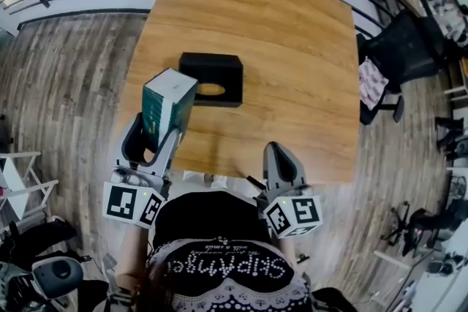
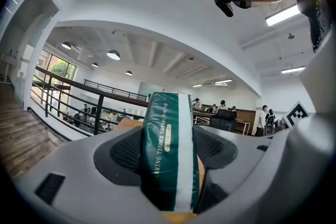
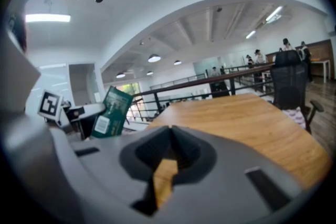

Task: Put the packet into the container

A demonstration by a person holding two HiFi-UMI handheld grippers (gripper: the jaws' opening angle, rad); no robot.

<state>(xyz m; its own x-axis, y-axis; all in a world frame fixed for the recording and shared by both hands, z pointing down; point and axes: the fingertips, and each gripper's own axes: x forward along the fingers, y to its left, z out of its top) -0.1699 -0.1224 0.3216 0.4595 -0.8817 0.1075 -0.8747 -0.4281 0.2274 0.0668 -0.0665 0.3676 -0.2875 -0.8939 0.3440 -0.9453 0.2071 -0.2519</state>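
The packet point(image 1: 169, 104), dark green with a white stripe, is clamped between the jaws of the left gripper point(image 1: 162, 137). In the left gripper view it stands on end right in the middle with both pads pressed against its sides, and its top end pokes out well past the tips. From the head view it's held up tilted over the left part of the table point(image 1: 292, 47), with the gripper gripping its lower end from about 6 o'clock. The container point(image 1: 212, 79), a black box with an oval opening on top, sits on the table at roughly 1 o'clock from the packet. In that view the packet's upper corner overlaps the box's near left corner, but I can't tell if they're actually touching. The right gripper point(image 1: 282, 159) is over at about 4 o'clock from the packet, well apart from it, at the near edge of the table. Its jaws are closed together with nothing in them, just wood showing through the gap below the tips. In the right gripper view the packet shows off at 9 o'clock, up in the air and leaning.
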